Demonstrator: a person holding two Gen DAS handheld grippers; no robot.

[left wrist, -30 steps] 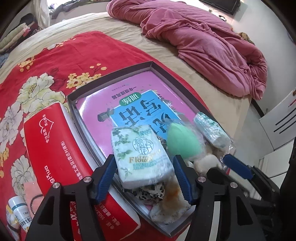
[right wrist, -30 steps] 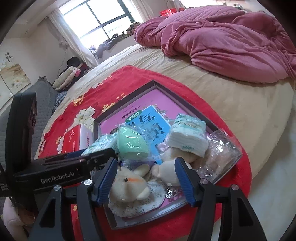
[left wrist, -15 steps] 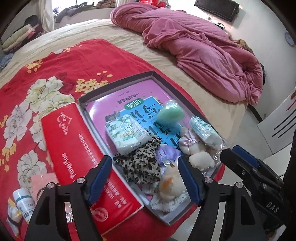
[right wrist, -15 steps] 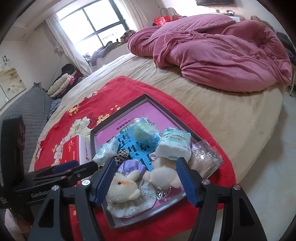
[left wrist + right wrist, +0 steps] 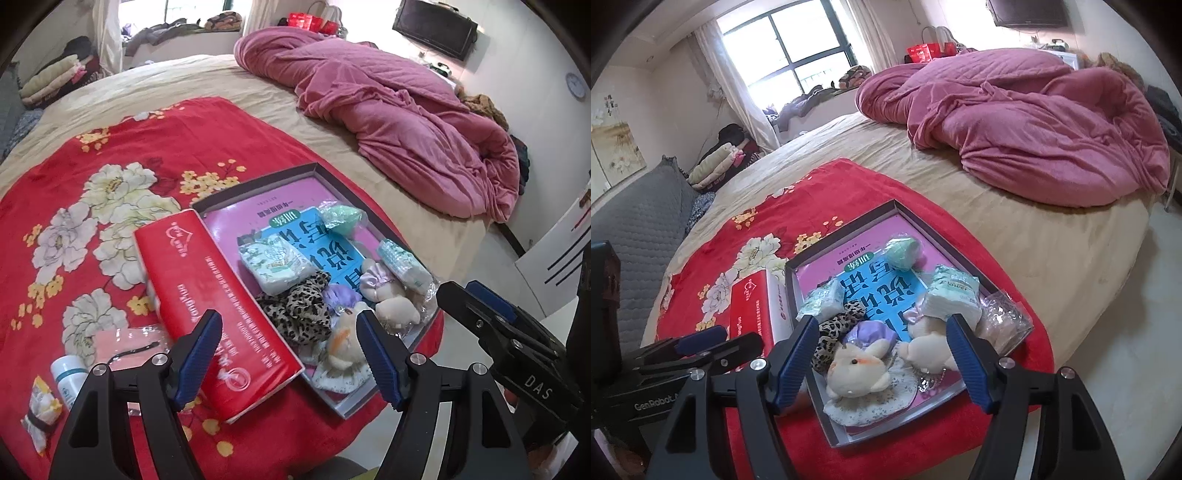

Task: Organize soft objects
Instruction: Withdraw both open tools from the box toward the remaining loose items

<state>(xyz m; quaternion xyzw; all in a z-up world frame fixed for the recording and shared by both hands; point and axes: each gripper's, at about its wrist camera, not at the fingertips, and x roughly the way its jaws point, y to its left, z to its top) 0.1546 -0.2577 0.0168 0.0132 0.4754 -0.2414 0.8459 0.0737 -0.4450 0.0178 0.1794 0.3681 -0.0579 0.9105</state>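
The tissue pack (image 5: 275, 264) lies flat in the grey tray (image 5: 258, 177) on the bed's red blanket (image 5: 110, 177), long axis running from near-left to far-right. A second ago it sat between the left gripper (image 5: 290, 354) fingers; now both grippers, left and right (image 5: 882, 360), hover empty, fingers apart.

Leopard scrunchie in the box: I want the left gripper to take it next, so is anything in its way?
Nothing visible: the leopard scrunchie lies uncovered in the box, ahead of the open left gripper. A tissue pack touches its far side.
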